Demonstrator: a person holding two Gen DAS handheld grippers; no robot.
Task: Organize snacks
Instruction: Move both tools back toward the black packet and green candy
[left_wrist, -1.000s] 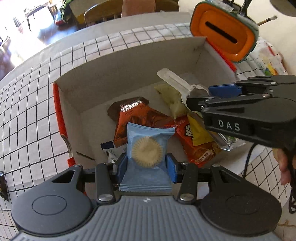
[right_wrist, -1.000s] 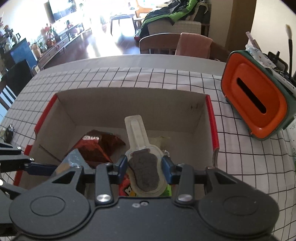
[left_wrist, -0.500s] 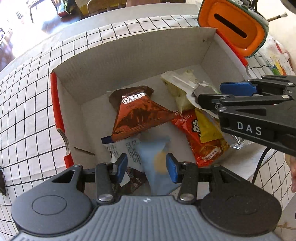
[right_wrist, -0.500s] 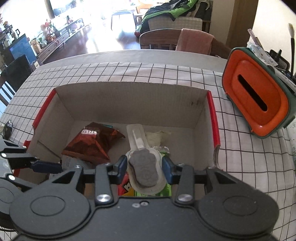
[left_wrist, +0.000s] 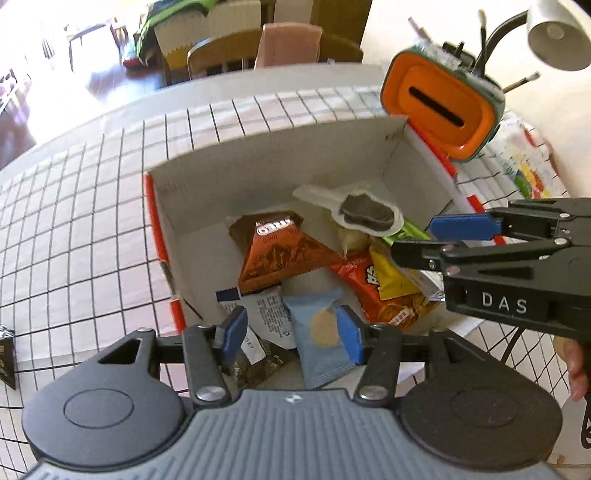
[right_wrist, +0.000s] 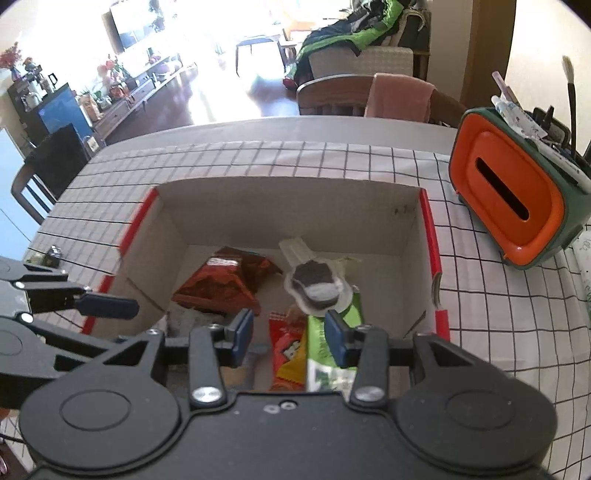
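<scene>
My left gripper jaws released above blue packet in cardboard box, right gripper released too, grasping nothing, above clear-wrapped dark cookie

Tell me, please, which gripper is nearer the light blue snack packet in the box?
Left. The left gripper hangs open directly over the light blue packet, its fingers either side of it; the right gripper is off to its right, over the green packet.

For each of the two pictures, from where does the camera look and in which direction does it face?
Left wrist: sits on the left tool, looks down into the cardboard box; the right tool and some fingers show.
Right wrist: sits on the right tool, looks down into the same box; the left tool shows.
Shared: box, orange-brown Oreo packet, orange tissue holder.
</scene>
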